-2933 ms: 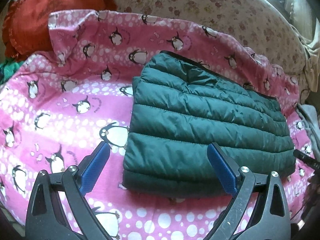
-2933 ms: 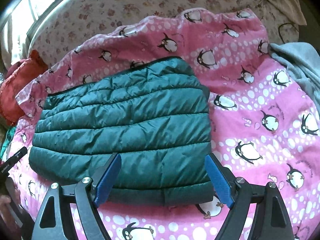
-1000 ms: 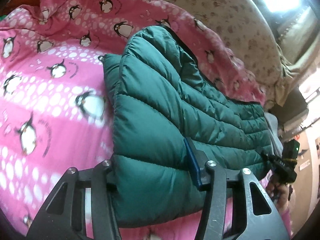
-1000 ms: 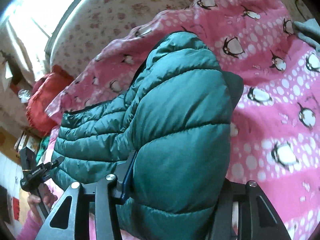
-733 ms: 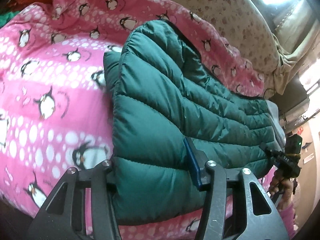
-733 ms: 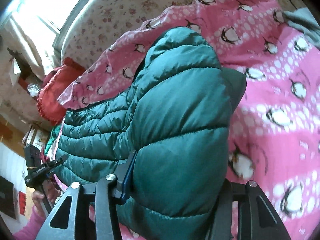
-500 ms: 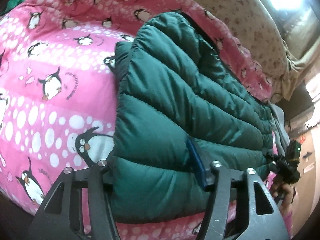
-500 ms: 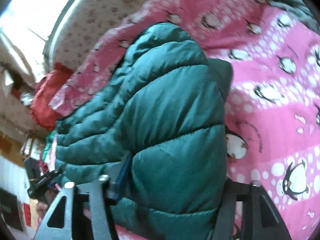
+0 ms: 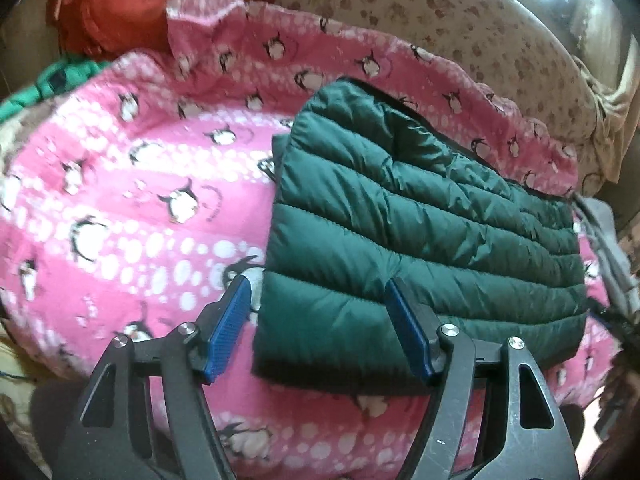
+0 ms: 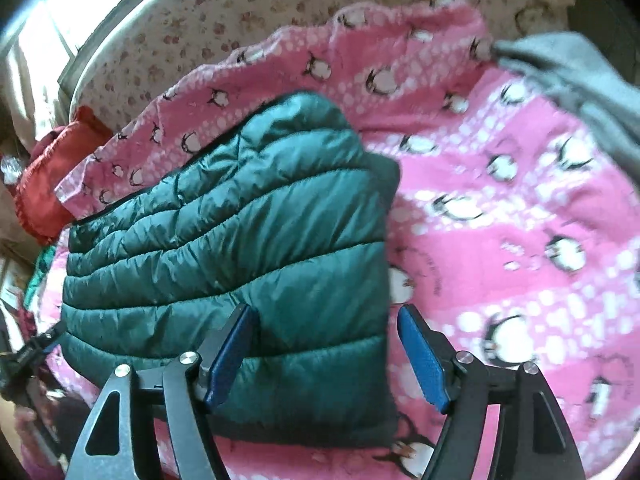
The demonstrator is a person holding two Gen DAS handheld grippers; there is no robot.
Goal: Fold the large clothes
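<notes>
Jacket (image 9: 420,240) folded, lying on penguin blanket (image 9: 120,208) | left wrist view: left gripper (image 9: 320,328) released, straddling jacket's near corner; red cushion (image 9: 132,4) beyond | right wrist view: right gripper (image 10: 326,356) released over opposite corner; grey garment (image 10: 580,76) far right.

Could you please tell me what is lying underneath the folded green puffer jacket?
The green puffer jacket rests on a pink penguin-print blanket, which shows all around it. Whatever lies directly beneath the jacket, or between its folded layers, is covered.
</notes>
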